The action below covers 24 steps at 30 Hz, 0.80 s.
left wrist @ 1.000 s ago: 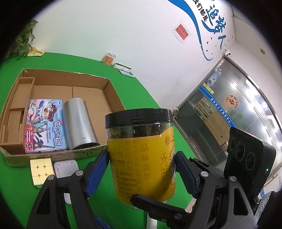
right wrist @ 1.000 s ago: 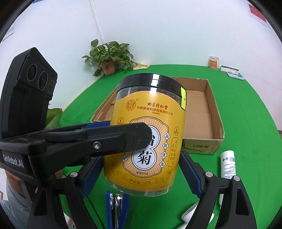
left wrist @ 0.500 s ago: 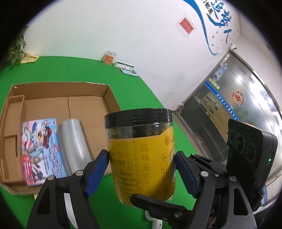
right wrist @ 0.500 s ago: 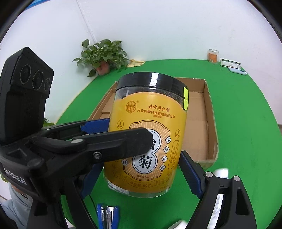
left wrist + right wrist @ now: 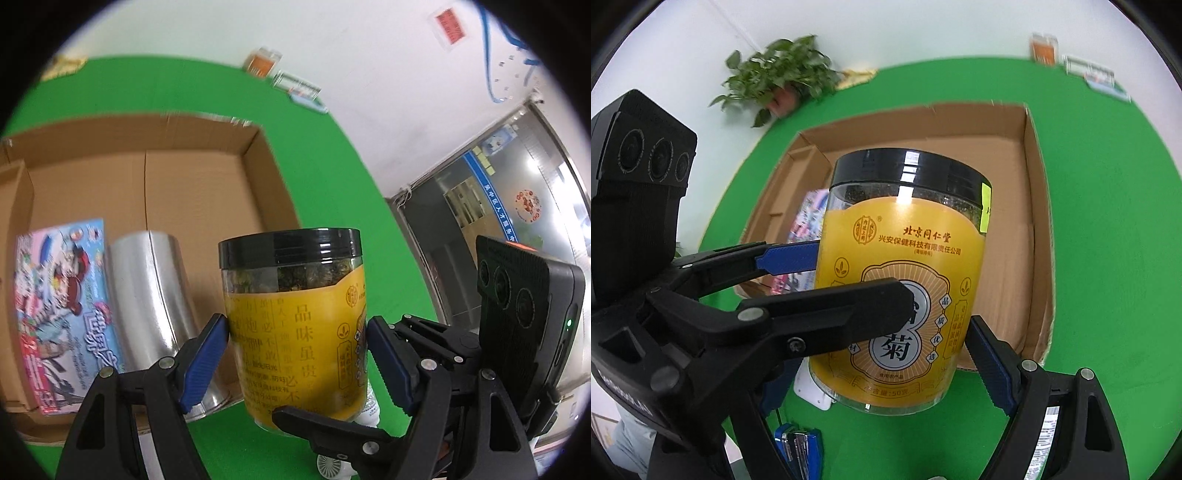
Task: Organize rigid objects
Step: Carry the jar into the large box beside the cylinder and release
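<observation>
Jar: yellow-labelled clear plastic jar with black lid (image 5: 295, 325), upright, above the green table (image 5: 332, 177), at the open cardboard box (image 5: 199, 184) (near edge).
Left gripper (image 5: 297, 345): I see both blue pads clamped on it.
Right gripper (image 5: 886, 354): I hold it too.

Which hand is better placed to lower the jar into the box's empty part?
Probably the right: both tongs, left and right, grip the jar, but the box's bare floor lies on the right side, past the metal can.

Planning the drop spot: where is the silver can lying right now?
In the left wrist view, the silver can lies on its side inside the cardboard box, at left, between the colourful book and the held yellow jar.
</observation>
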Tool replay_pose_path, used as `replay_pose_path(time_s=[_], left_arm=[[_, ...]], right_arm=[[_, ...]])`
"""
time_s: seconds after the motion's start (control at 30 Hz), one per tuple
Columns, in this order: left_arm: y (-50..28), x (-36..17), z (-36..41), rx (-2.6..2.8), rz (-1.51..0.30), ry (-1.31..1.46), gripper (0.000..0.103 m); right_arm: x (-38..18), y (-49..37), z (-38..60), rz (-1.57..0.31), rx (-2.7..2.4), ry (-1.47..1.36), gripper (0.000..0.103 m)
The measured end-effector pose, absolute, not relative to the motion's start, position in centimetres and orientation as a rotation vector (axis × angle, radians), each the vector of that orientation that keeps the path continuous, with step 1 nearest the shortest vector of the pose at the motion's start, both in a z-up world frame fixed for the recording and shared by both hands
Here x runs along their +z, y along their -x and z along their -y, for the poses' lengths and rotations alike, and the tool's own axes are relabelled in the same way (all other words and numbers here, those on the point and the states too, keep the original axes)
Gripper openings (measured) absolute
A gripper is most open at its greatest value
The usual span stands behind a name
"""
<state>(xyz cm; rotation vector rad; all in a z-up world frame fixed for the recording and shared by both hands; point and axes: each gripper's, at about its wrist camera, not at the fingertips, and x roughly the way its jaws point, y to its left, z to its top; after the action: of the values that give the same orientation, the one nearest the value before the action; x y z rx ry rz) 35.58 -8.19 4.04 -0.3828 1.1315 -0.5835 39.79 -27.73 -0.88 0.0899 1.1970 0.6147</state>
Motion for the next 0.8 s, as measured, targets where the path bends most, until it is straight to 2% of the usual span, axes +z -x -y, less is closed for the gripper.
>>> replay_pose_path(time_s=[0.47, 0.57, 0.8], left_arm=[[-36.6, 0.1, 7.7, -0.525, -1.263, 0.417, 0.072], [-36.6, 0.1, 7.7, -0.514, -1.279, 0.402, 0.068], [-37.0, 0.5, 6.5, -0.48, -1.272, 0.408, 0.069]], right_arm=[[-6.2, -40.7, 25.8, -1.28, 0.562, -0.022, 0.083], [-6.6, -40.8, 25.3, -1.29, 0.553, -0.012, 0.083], [-7.9, -41.7, 25.0, -1.34, 0.494, -0.061, 0.083]])
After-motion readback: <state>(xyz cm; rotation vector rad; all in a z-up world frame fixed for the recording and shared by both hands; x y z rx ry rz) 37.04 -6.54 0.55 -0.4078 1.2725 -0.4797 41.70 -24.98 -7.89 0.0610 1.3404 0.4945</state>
